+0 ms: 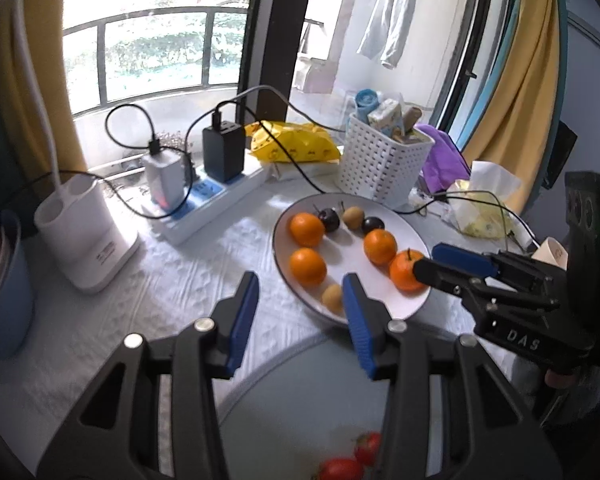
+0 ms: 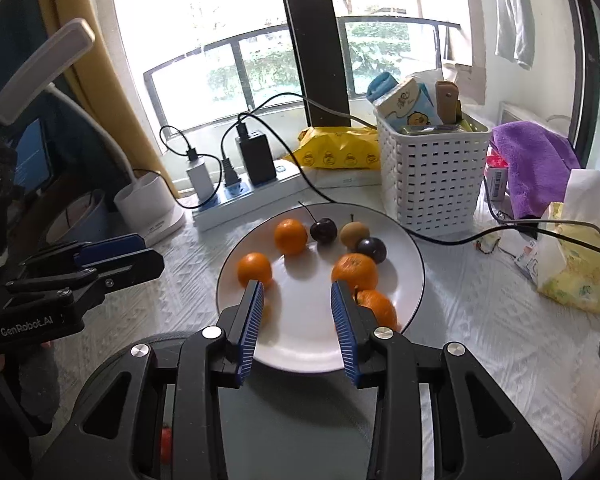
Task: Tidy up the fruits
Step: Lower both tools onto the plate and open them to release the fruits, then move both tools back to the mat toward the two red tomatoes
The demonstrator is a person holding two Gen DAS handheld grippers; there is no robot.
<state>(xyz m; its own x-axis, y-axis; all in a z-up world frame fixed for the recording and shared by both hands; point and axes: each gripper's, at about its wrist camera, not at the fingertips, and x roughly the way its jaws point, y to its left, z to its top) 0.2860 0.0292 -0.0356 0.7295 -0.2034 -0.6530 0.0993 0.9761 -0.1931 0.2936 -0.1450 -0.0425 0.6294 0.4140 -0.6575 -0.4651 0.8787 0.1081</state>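
Left gripper (image 1: 300,312) and right gripper (image 2: 298,312) both partly open, nothing between the pads, hovering over the near rim of the white plate (image 2: 414,256). On the plate: four oranges (image 2: 355,271), two dark cherries (image 2: 323,230) with one stem pointing up and away, two small brownish fruits (image 2: 354,233). Round fruits, no clear long axis.

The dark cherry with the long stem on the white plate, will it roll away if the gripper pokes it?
Probably: the cherry looks round and glossy, and the plate looks smooth. Its thin stem may slow it. It looks small and soft, so a hard squeeze could bruise it.
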